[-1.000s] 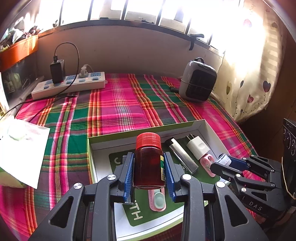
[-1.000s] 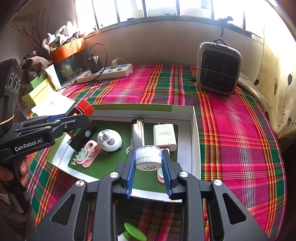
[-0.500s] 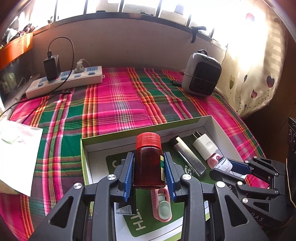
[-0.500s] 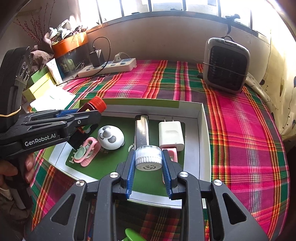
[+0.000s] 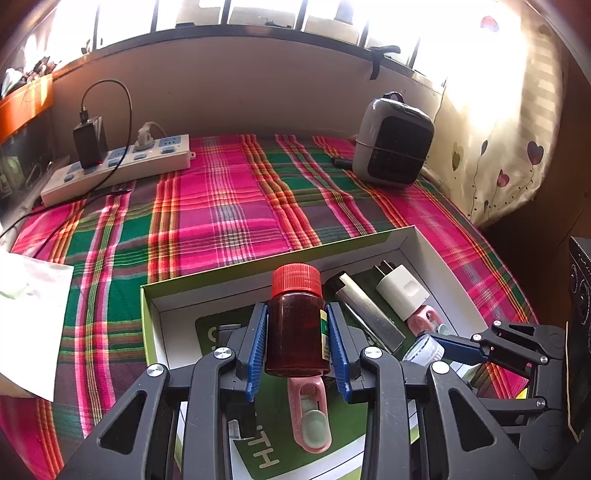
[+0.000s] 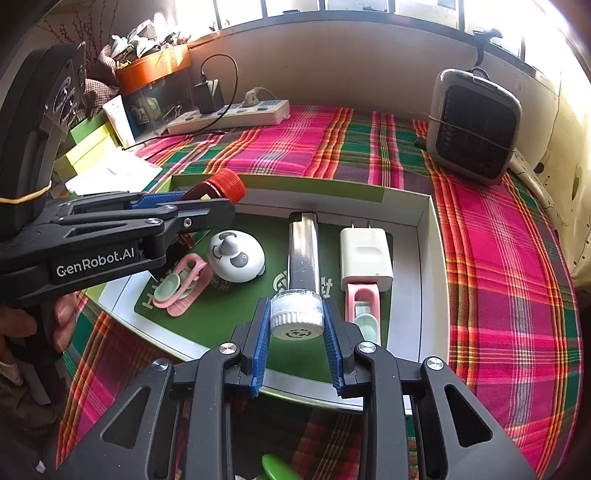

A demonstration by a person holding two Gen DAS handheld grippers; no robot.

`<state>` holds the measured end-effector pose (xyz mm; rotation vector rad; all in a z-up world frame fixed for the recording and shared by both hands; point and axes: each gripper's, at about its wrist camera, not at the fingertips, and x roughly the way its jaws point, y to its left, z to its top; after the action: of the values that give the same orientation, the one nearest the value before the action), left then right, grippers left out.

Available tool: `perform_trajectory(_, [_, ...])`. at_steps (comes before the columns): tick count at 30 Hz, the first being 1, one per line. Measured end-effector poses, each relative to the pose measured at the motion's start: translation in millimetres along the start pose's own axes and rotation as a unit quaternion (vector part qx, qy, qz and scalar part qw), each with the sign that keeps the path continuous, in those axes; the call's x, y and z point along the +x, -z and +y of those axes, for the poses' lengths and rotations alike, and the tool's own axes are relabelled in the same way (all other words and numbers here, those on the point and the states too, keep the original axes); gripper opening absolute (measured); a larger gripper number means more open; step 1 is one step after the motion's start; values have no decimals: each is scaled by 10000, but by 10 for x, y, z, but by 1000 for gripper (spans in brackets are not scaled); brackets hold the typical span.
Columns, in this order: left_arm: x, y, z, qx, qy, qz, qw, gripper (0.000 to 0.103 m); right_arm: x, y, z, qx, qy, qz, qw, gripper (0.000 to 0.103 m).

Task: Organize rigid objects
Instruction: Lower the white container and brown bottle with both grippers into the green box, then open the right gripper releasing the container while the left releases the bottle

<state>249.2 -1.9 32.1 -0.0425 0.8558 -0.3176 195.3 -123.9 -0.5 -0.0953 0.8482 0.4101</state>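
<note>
Readable text: one brand name and a few letters

"GenRobot.AI" stands in white on the left gripper (image 6: 207, 218)'s black side; white letters "TH" show on the box (image 5: 147, 295)'s green insert.

This looks like a room in a home. A plaid cloth (image 5: 229, 206) in pink and green covers the tabletop under a sunny window (image 6: 369, 5). A power strip (image 5: 118, 168) with chargers lies by the wall, a small heater (image 6: 474, 129) stands near a curtain with hearts (image 5: 498, 147), and an orange planter (image 6: 155, 72) sits at one side
</note>
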Motion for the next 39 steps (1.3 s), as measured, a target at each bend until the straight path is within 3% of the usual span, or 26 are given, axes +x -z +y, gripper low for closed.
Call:
perform_trajectory(32, [121,11,-25,46,-43,137,9999,32,19,0,-58,62,186,12,9998,29])
perform_trajectory(39, [95,22,-25,24,-58,128,9999,35,-2,7,-56,17,324,-49,9995,35])
